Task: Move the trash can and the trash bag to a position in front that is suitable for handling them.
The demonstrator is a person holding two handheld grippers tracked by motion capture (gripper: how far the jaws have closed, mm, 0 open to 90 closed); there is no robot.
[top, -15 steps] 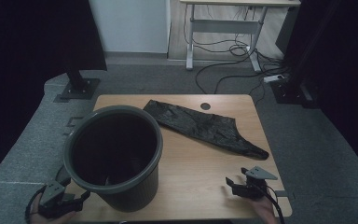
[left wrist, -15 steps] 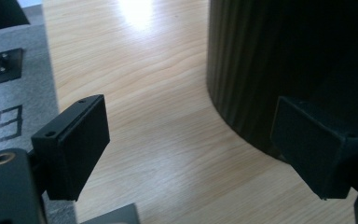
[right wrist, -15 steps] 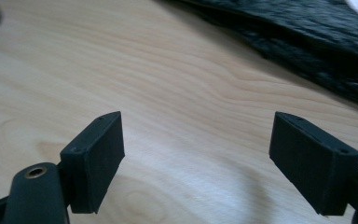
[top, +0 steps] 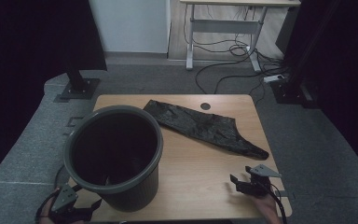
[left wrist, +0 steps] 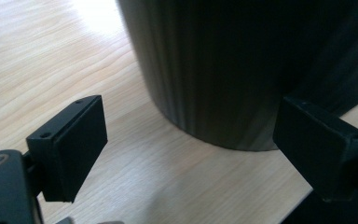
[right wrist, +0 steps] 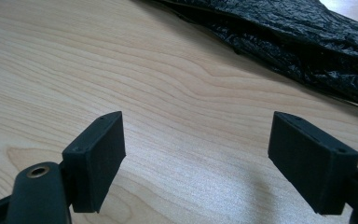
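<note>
At the desk's near left corner the left gripper sits low beside the bin, jaws spread wide and holding nothing; in the left gripper view the bin's ribbed wall stands just ahead of them, between the two pads but not touching. The bin stands upright on the left half of the desk, mouth up. To its right the black bag lies flat, its long axis running from far-left to near-right, ending in a point. The right gripper, jaws also wide and empty, hovers near that pointed end; the bag lies ahead and to the right of it. Likely the right hand takes the bag, being nearer.
</note>
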